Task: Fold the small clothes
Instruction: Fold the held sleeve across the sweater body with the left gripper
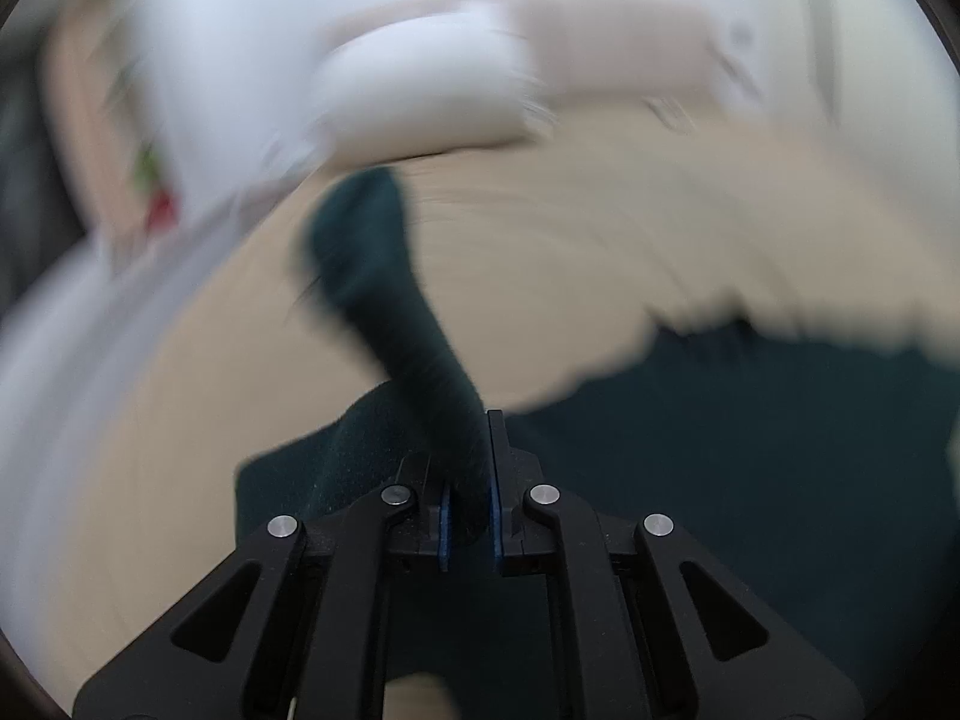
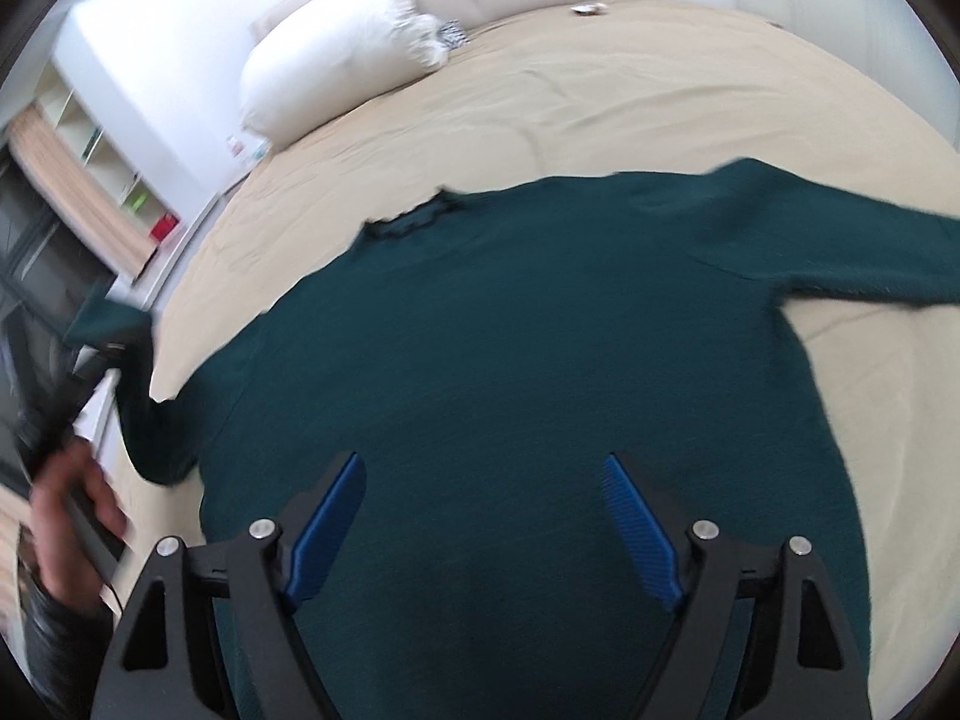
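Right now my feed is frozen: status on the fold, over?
Left gripper shut on sleeve. Right gripper open over dark green sweater, spread flat on bed. Nothing in the way.

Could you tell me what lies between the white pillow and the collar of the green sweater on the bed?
Only bare beige bedsheet. The right wrist view shows nothing resting between the pillow and the sweater collar.
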Demonstrator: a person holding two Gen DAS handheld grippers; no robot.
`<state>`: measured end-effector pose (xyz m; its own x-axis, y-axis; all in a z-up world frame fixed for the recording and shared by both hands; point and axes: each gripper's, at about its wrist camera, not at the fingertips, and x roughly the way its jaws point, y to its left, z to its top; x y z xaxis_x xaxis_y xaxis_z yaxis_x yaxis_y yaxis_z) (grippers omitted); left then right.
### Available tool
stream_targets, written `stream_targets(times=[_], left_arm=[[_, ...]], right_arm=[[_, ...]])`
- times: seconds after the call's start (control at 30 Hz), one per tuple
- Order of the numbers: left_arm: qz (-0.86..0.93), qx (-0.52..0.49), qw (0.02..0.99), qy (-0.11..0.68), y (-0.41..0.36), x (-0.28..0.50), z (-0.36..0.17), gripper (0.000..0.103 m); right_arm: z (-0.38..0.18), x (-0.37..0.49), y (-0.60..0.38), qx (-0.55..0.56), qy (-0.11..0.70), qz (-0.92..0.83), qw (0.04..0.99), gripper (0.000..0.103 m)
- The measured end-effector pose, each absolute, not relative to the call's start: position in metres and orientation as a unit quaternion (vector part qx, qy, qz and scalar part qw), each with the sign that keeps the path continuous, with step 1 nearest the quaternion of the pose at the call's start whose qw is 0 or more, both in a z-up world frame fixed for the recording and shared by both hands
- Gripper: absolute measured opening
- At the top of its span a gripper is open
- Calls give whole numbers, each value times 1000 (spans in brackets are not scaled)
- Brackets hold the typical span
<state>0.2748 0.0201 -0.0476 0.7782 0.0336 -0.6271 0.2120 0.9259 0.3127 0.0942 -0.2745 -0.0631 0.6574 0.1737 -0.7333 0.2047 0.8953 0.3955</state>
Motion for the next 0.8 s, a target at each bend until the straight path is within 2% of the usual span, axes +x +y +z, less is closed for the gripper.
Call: stream_targets(times=[0.07, 0.2, 0.33, 0.47, 0.53, 0.7, 0.73, 0.8], left_arm=[[-73, 302, 895, 321, -44, 257, -95, 8], [-79, 326, 879, 339, -59, 250, -145, 8], [-86, 318, 888, 322, -61, 244, -139, 8], [-94, 293, 895, 322, -71, 234, -133, 8], [-95, 288, 898, 319, -71, 227, -130, 8], [-94, 267, 906, 314, -64, 221, -122, 8], [-94, 262, 908, 314, -63, 221, -121, 8], [-93, 253, 910, 314, -59, 220, -119, 8]], right_arm=[[-66, 98, -288, 239, 412, -8, 879, 83], [-77, 120, -309, 261, 423, 28, 867, 83], [-90, 164, -305, 318, 440, 113, 832, 81], [-103, 219, -276, 356, 475, 188, 782, 72], [-107, 244, -257, 363, 491, 204, 765, 63], [-118, 278, -220, 363, 524, 218, 739, 61], [-119, 282, -213, 361, 528, 223, 736, 59], [-120, 291, -196, 337, 533, 230, 741, 46]])
